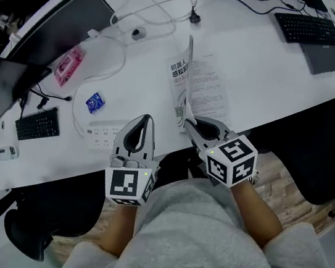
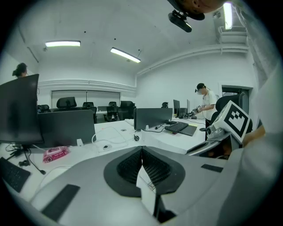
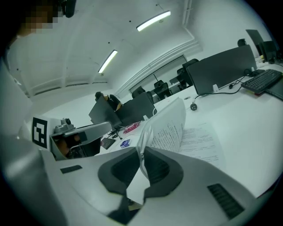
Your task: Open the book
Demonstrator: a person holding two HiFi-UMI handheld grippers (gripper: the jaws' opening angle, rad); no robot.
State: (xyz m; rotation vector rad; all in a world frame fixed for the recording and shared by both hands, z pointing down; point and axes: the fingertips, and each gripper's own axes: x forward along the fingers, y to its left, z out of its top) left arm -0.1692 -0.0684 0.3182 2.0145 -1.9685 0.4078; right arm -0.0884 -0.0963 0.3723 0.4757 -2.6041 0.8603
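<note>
The book [image 1: 207,86] lies on the white tabletop [image 1: 270,71] close to its near edge, a little right of the middle. A printed page faces up.

The right claw [image 1: 188,126] sits at the book's near end. Its jaws are pressed together on the near edge of a lifted leaf [image 1: 187,71]. In the right gripper view the paper runs straight down between the two dark pads of the right claw [image 3: 142,152]. From there the lifted leaf [image 3: 170,126] rises in a curve, almost on edge, with lines of print on the side turned towards the flat page. The rest of the book [image 3: 199,143] stays flat on the tabletop just to the right of that leaf.

The left claw [image 1: 146,119] is to the left of the book and apart from it, over the near edge of the tabletop by a white power strip [image 1: 100,133]. The left gripper view shows the left claw [image 2: 142,149] with its pads pressed together and nothing pinched between them. It points out across the room, with the book outside that view.

Further left on the tabletop are a blue packet [image 1: 95,102] and a pink packet [image 1: 69,65], both well away from the book. A black keyboard [image 1: 308,28] sits at the far right.
</note>
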